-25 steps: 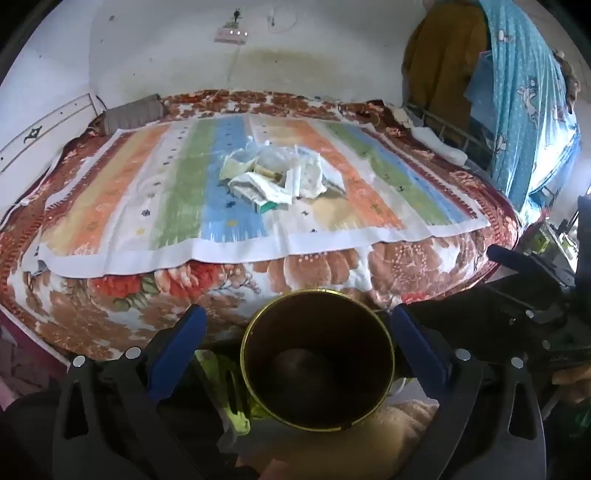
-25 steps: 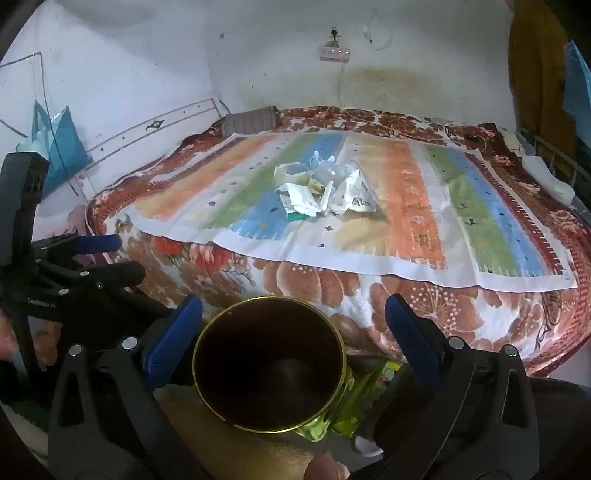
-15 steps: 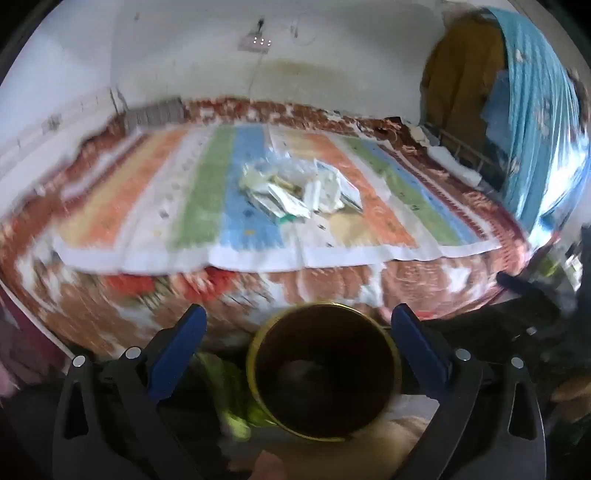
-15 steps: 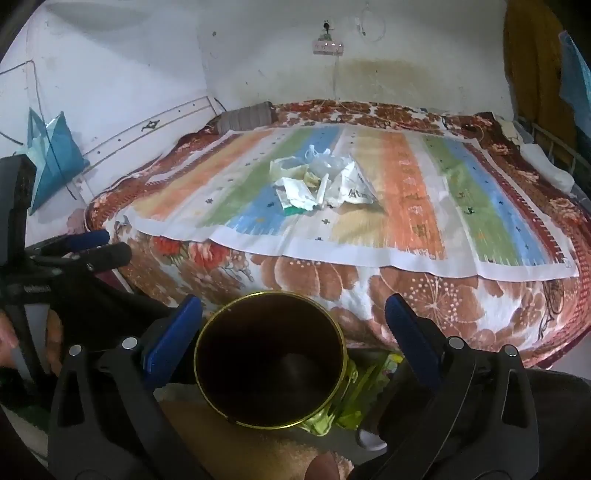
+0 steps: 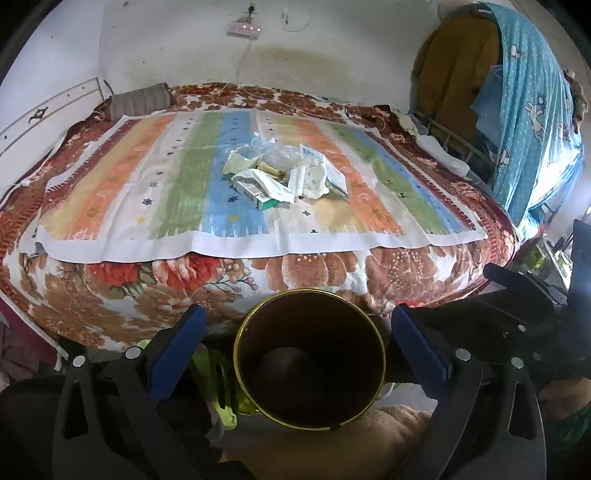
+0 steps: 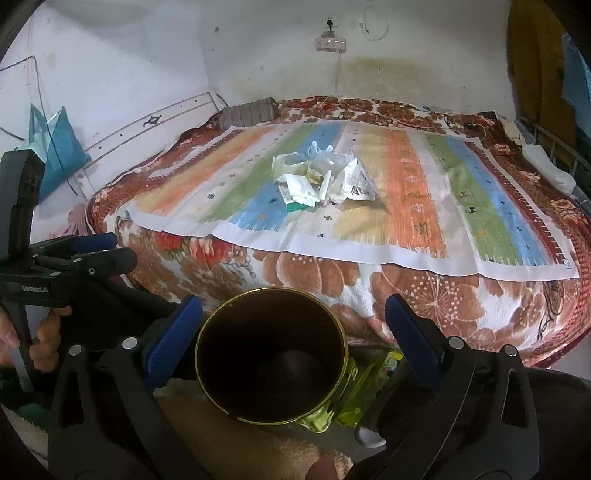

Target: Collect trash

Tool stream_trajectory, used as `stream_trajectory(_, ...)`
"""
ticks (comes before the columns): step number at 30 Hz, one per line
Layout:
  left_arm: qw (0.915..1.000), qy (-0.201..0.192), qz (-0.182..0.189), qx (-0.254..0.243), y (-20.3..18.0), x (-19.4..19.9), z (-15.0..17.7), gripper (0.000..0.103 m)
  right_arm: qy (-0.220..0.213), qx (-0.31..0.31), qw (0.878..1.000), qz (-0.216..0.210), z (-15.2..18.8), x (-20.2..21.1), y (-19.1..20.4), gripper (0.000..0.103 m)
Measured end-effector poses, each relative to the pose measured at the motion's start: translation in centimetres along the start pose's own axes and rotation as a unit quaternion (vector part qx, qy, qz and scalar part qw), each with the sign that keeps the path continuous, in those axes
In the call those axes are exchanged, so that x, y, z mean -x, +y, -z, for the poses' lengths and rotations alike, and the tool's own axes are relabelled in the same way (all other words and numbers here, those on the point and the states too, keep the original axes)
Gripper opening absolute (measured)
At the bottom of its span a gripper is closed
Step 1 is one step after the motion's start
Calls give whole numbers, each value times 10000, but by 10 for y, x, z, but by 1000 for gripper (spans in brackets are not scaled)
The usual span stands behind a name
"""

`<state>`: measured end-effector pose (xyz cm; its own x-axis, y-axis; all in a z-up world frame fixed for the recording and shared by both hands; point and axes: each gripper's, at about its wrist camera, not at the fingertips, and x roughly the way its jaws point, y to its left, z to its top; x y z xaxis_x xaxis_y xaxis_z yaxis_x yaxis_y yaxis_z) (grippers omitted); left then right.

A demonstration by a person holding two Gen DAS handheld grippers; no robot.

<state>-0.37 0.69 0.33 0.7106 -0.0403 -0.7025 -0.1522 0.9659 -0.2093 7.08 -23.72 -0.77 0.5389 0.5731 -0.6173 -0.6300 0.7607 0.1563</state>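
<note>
A pile of trash (image 5: 284,175), white wrappers, clear plastic and a small green-and-white box, lies in the middle of the striped cloth (image 5: 110,192) on the bed; it also shows in the right wrist view (image 6: 321,181). A dark round bin with a gold rim (image 5: 310,369) stands below the bed's near edge, empty as far as I see, also in the right wrist view (image 6: 271,354). My left gripper (image 5: 295,339) is open, its fingers on either side of the bin, above it. My right gripper (image 6: 291,328) is open in the same way.
The bed has a floral blanket (image 5: 110,288) and a grey pillow (image 5: 138,101) at the far end. A power strip (image 5: 243,27) hangs on the wall. Blue cloth (image 5: 532,110) hangs at the right. A yellow-green bag (image 6: 354,402) lies beside the bin.
The left view has swung and shifted a little, so the bed and bin sit further right in it. Both grippers stay open over the bin. The trash pile has not moved.
</note>
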Motion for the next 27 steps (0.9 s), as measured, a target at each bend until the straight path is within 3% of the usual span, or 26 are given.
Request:
stream_trajectory(10, 9994, -318, -104, -21, -4, 9, -3, 97, 40, 11, 10000, -44, 0, -1, 7, 94)
stream_trajectory(14, 9997, -118, 132, 173, 3, 3, -3, 97, -9, 4, 10000, -75, -1, 1, 8, 94)
stream_trajectory(27, 9991, -177, 74, 366, 6, 5, -1, 97, 56, 16, 9999, -86, -2, 0, 7, 94)
